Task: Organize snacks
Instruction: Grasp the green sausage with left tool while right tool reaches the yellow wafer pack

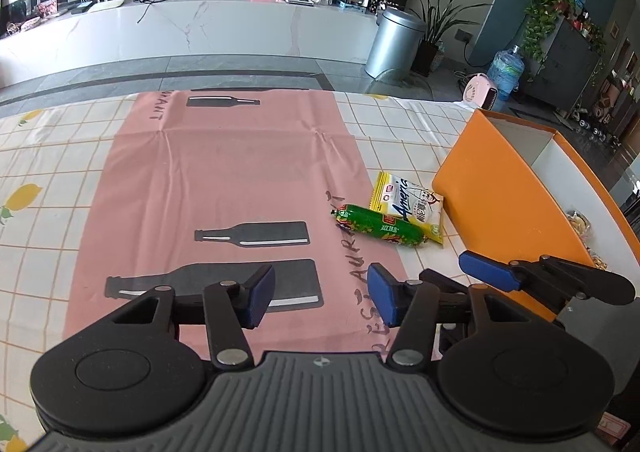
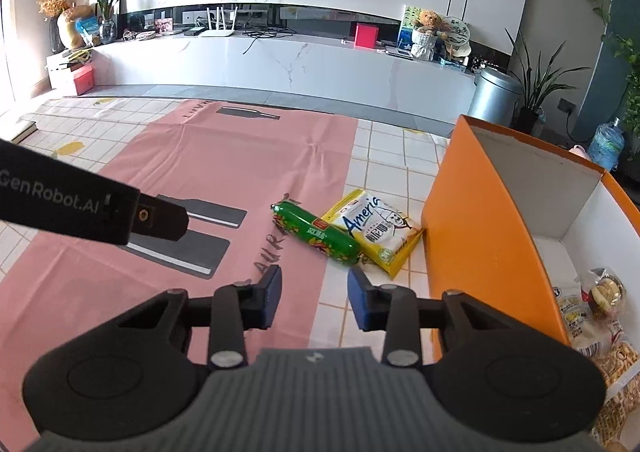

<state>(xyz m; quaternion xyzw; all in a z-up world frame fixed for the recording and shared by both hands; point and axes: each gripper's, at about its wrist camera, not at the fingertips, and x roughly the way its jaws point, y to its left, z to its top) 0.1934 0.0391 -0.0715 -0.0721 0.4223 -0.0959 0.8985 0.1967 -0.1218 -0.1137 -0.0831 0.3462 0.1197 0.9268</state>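
Beside orange box [image 2: 476, 228], glossy green sausage [image 2: 316, 234]

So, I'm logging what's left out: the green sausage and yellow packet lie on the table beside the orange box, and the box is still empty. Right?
Not quite. The sausage and packet do lie beside the box, but the box isn't empty: the right wrist view shows snack bags inside it.

Right gripper [image 2: 314, 302] hangs spread and empty near green sausage [image 2: 316, 234]; yellow packet [image 2: 380, 234] touches orange box [image 2: 480, 228].
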